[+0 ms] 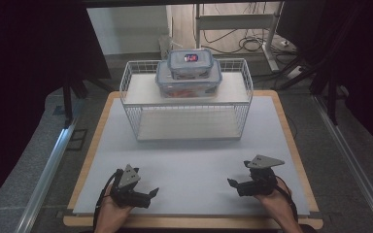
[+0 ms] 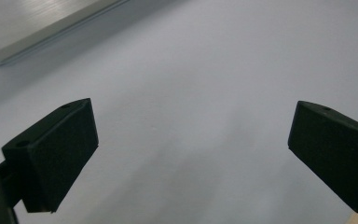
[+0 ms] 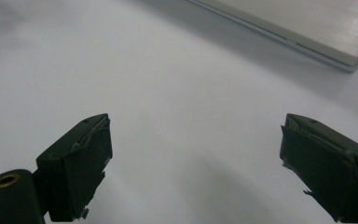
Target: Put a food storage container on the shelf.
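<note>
A white wire rack [image 1: 245,80] with two shelves stands at the far middle of the pale mat [image 1: 189,155]. On its upper shelf sits a large clear box with a blue-edged lid [image 1: 188,82], and a smaller clear box [image 1: 190,62] is stacked on top of it. My left gripper [image 1: 151,193] lies low over the mat near the front left, with its jaws pointing right. In the left gripper view it [image 2: 191,144] is open over bare mat. My right gripper [image 1: 232,183] is at the front right with its jaws pointing left, and in its own view it [image 3: 196,154] is open with nothing between the jaws.
The mat lies on a wooden board [image 1: 90,150] that shows along its edges. The rack's lower shelf [image 2: 37,23] crosses the top left of the left gripper view, and its corner [image 3: 307,23] shows at the top right of the right gripper view. Metal rails and dark stands flank the table.
</note>
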